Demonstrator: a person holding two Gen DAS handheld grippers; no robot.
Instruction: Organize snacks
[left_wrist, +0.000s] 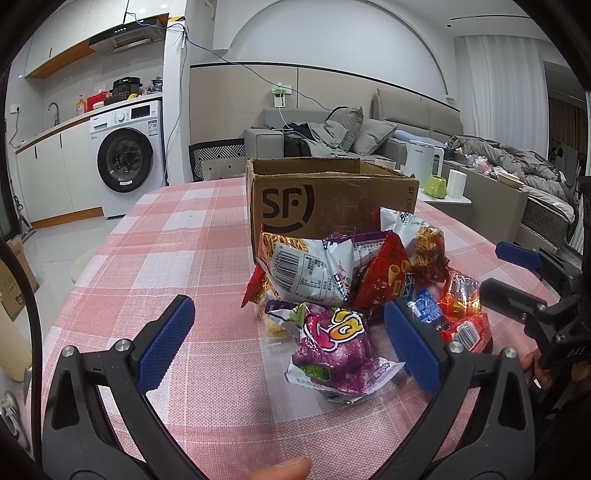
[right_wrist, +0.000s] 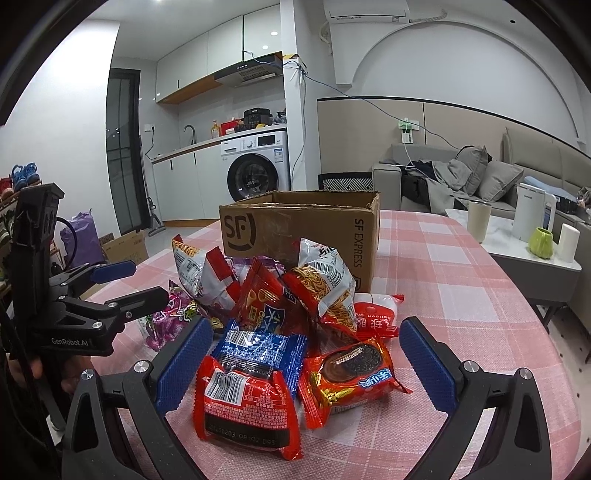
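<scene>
- A pile of snack packets lies on a table covered by a pink and white checked tablecloth, just in front of an open cardboard box printed with "SF".
- The left gripper is low over the near left side of the pile. Its 2 blue-padded fingers are spread wide apart and hold nothing.
- A purple packet lies flat on the cloth between those fingers, closer to the right one. Whether it touches that finger cannot be told.
- Behind the purple packet, a crumpled silver packet with a barcode leans in the heap, touching the front of the box.
- The right gripper is at the near right side of the pile, its 2 fingers also wide apart and empty.
- Between the right gripper's fingers lie 3 packets: a red packet with a barcode nearest the camera, a blue packet partly under it, and a red biscuit packet beside them.
- A noodle snack packet and a red cone snack packet stand higher in the heap, against the box.
- A fingertip shows at the bottom edge of the left view.
- In the room behind are a washing machine and a grey sofa.
</scene>
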